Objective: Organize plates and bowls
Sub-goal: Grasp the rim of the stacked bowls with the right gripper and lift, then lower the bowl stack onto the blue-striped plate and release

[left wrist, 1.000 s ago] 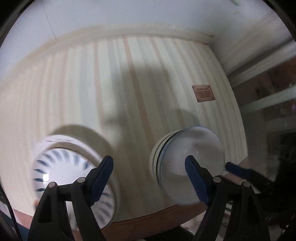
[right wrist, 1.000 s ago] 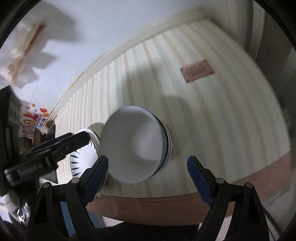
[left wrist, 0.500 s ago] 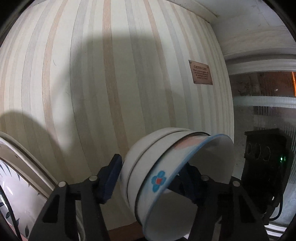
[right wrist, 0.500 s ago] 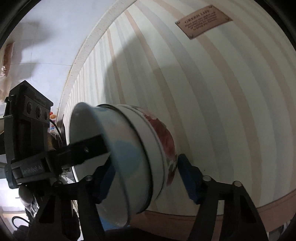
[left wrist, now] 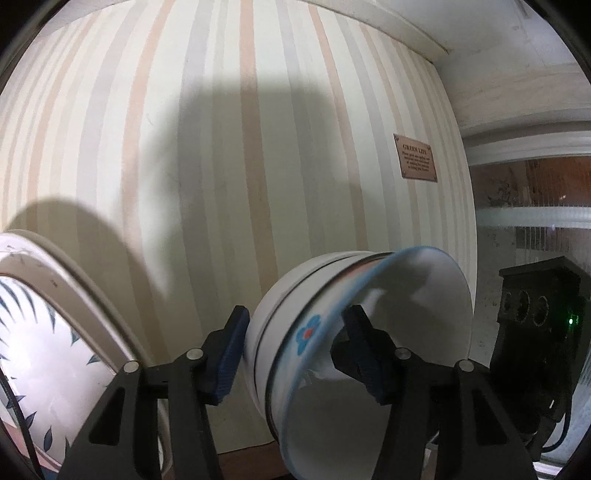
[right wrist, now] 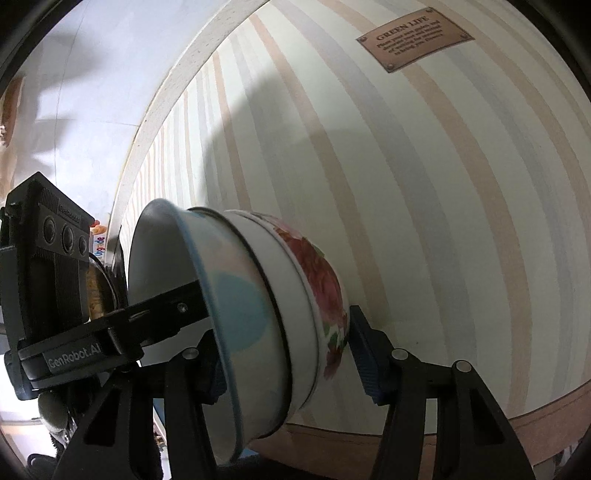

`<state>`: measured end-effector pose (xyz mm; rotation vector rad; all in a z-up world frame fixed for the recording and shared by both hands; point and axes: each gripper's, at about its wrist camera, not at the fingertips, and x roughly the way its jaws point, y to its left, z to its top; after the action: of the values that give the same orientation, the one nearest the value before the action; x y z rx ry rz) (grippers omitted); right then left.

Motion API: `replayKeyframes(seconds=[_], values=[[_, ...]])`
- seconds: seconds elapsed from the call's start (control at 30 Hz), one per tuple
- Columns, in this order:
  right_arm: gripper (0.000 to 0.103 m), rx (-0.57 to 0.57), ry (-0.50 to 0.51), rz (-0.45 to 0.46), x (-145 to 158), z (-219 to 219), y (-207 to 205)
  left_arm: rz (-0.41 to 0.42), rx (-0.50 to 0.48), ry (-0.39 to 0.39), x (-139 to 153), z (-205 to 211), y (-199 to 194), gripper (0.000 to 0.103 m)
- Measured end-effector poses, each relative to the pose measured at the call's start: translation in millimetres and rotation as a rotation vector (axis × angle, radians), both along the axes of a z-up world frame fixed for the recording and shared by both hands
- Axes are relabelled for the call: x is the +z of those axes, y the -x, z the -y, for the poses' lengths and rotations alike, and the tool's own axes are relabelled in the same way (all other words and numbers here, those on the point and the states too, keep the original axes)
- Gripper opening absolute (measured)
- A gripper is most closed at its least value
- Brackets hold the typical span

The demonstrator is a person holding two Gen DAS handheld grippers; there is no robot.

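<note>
my left gripper (left wrist: 295, 354) is closing across a stack of nested bowls (left wrist: 354, 332), left pad on the outer wall, right finger inside the top bowl. my right gripper (right wrist: 284, 354) is closing on the same stack from the other side, one finger inside, the other against the flowered bowl (right wrist: 325, 291). the stack sits tilted near the front edge of the striped tablecloth (left wrist: 221, 166). a leaf-patterned plate (left wrist: 44, 332) lies just left of it.

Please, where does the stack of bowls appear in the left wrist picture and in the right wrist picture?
Left wrist: stack of bowls at lower centre-right, tilted, between the gripper fingers.
Right wrist: same stack at lower centre-left, tilted.
Shared landmark: brown plaque on the striped cloth, upper right in both.
</note>
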<state>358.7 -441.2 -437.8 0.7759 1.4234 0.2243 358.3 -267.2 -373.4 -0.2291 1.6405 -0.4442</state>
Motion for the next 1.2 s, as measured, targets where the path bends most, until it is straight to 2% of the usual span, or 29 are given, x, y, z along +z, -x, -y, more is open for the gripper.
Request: replayKeyframes(seconds=[0.4,0.7,0.97,1.2], values=[[0.057,0.087,0.032,0.095,36.8,-35.6,-30.4,0.107,0.075,0.008,43.0,-38.1,-5.1,0.052],[0.057,0.22,0.011,0.156,70.2,-95.6,-47.4,0.166,0.178,-0.018,79.5,-105.3,0.1,0.052],[0.057,0.357,-0.031,0.174,74.5,-164.4,-53.1,0.173,0.311,-0.051,84.1,-166.8,14.8,0.052],[0.057,0.463,-0.042,0.165,57.4,-216.3,-45.3,0.148,0.408,-0.077,66.1,-203.1,29.0,0.052]])
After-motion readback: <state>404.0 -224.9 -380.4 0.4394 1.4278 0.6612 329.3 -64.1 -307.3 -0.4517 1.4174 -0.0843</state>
